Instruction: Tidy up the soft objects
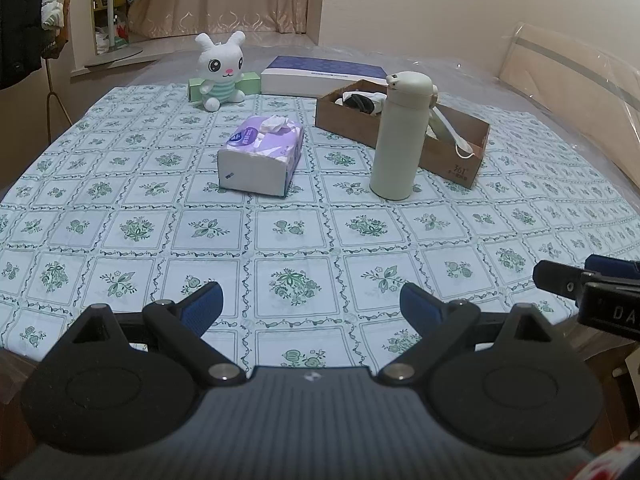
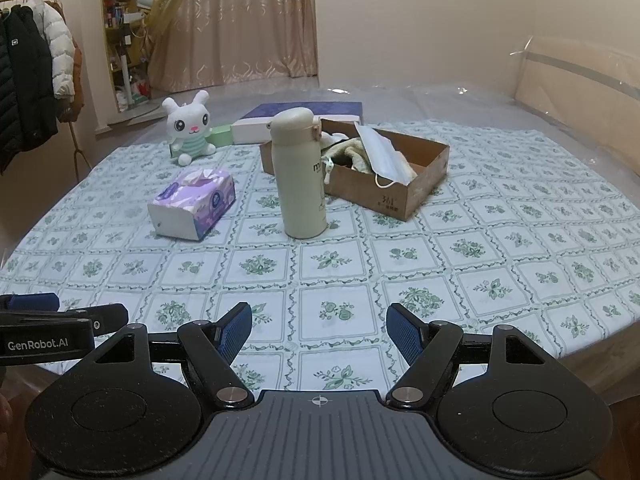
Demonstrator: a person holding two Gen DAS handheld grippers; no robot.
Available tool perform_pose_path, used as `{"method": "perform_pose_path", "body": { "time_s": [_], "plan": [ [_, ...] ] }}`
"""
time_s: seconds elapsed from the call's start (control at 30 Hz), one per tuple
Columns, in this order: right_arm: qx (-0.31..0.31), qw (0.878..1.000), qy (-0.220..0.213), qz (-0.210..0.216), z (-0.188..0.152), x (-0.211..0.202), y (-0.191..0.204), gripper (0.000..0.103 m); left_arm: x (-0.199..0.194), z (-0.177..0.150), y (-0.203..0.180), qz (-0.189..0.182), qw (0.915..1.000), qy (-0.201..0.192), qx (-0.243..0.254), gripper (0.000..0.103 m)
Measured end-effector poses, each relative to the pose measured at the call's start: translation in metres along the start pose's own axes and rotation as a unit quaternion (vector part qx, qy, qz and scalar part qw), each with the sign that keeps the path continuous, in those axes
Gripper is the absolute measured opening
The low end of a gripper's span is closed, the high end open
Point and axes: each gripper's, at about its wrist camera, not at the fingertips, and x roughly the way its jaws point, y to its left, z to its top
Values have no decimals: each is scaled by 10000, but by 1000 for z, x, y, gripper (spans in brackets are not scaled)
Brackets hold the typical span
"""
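A white plush rabbit (image 1: pixel 222 72) (image 2: pixel 190 132) sits at the far side of the table. A purple tissue pack (image 1: pixel 260 154) (image 2: pixel 193 204) lies mid-table. A brown cardboard box (image 1: pixel 452 148) (image 2: pixel 416 196) holds a face mask (image 2: pixel 385 156) and soft cloth items (image 2: pixel 352 152). My left gripper (image 1: pixel 311 304) is open and empty above the near table edge. My right gripper (image 2: pixel 319 330) is open and empty beside it; its tip shows in the left wrist view (image 1: pixel 560 276).
A cream thermos bottle (image 1: pixel 400 136) (image 2: pixel 299 172) stands upright in front of the box. A flat blue-and-white box (image 1: pixel 320 76) and a green box (image 1: pixel 248 82) lie at the back. The floral tablecloth (image 1: pixel 280 240) covers the table. Coats (image 2: pixel 32 80) hang at left.
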Motion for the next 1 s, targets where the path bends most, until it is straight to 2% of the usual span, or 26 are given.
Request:
{"method": "perform_pose_path", "body": {
  "time_s": [1.0],
  "plan": [
    [4,10000,-36,-9,2,-2,-1,74,-1,0,-1,-15,10000,-11,-11,94]
  ]
}}
